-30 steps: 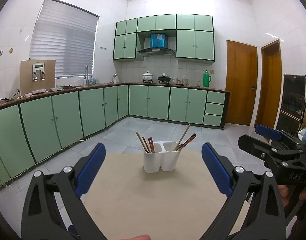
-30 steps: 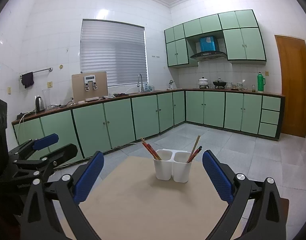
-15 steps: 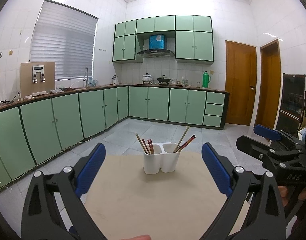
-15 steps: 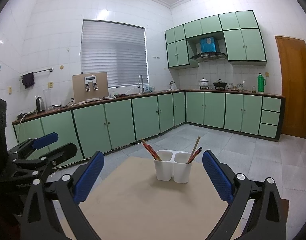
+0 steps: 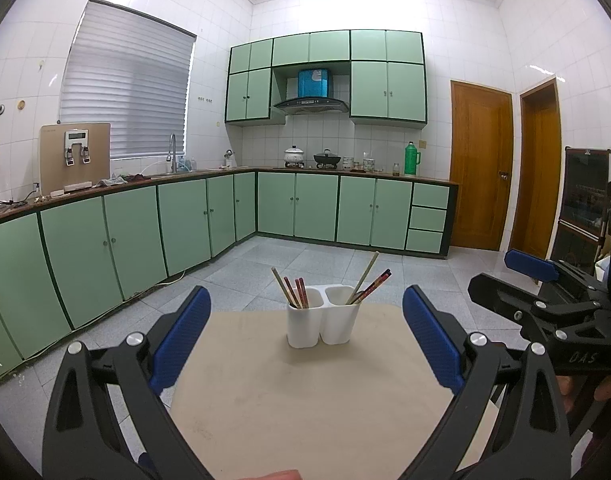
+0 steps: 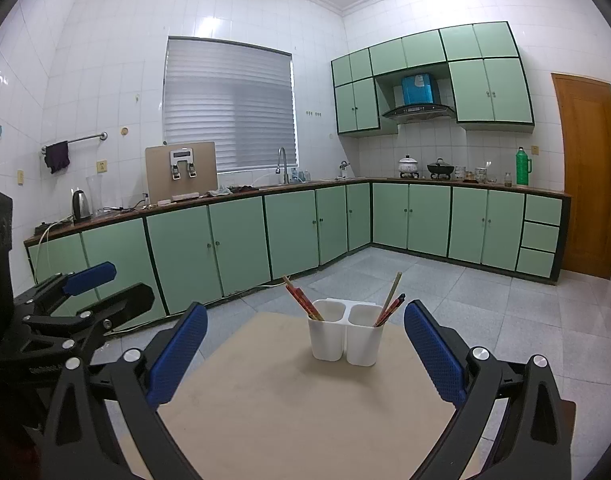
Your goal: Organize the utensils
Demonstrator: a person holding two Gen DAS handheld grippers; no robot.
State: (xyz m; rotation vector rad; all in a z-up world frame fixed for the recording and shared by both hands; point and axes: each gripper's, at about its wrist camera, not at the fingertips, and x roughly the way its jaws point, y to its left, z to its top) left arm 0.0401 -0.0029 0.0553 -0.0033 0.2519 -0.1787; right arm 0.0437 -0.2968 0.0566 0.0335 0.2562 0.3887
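Note:
A white two-cup utensil holder point(image 5: 322, 325) stands near the far edge of a beige table point(image 5: 305, 400). Its left cup holds several chopsticks point(image 5: 292, 293), red and pale; its right cup holds a few more point(image 5: 367, 282). It also shows in the right wrist view point(image 6: 345, 336). My left gripper point(image 5: 303, 340) is open and empty, held above the table short of the holder. My right gripper point(image 6: 305, 348) is open and empty too, and shows at the right of the left wrist view point(image 5: 545, 304). The left gripper shows at the left of the right wrist view point(image 6: 77, 300).
The table stands in a kitchen with a tiled floor point(image 5: 265, 260). Green cabinets point(image 5: 145, 236) run along the left and back walls. Wooden doors point(image 5: 481, 168) are at the right. A dark cabinet point(image 5: 585, 208) stands at the far right.
Both grippers stay open and nearly still. The left wrist view has drifted slightly, with the holder sitting a little lower in the frame.

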